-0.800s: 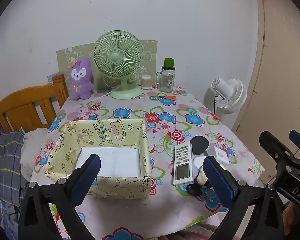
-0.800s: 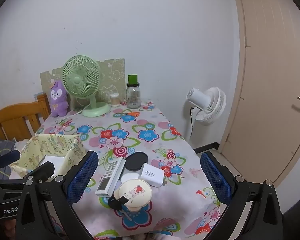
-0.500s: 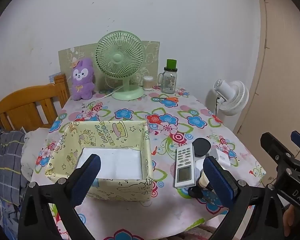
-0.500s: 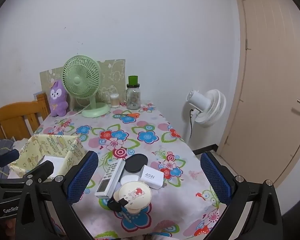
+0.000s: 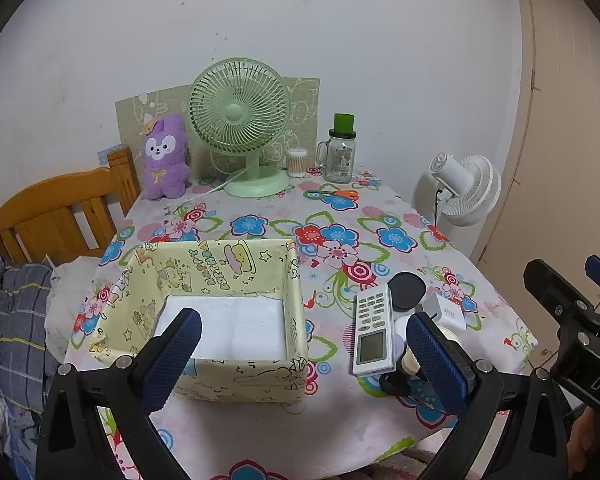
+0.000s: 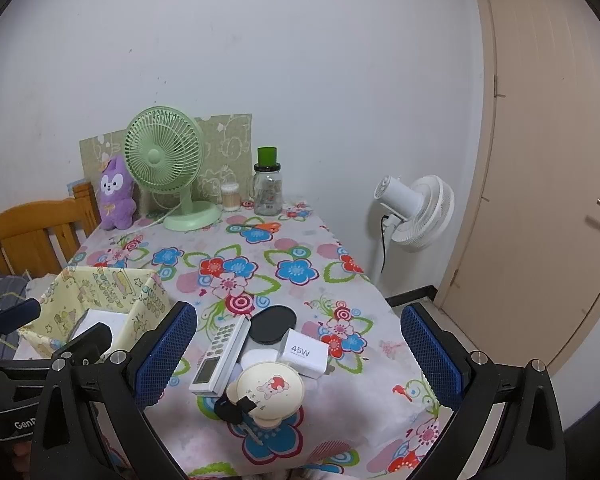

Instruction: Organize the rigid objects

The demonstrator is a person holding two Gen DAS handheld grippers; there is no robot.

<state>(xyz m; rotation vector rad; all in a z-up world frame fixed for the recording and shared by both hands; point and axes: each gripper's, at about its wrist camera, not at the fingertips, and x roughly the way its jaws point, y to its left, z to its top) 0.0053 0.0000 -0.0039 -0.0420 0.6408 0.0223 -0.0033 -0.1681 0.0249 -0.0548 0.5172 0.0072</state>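
Both claws are spread wide and hold nothing: left gripper [image 5: 300, 354], right gripper [image 6: 298, 350]. The white rectangular plastic remote control [image 6: 220, 356] lies at lower centre of the right view, in a cluster with a black round disc [image 6: 273, 325], a white 45W charger block [image 6: 303, 353] and a cream round cartoon-printed case [image 6: 270, 392]. The remote is judged light, stiff and smooth; grip across its long edges. The yellow printed fabric box [image 5: 220, 280], lower left, holds only a white liner. Neighbours touching the remote crowd finger entry.
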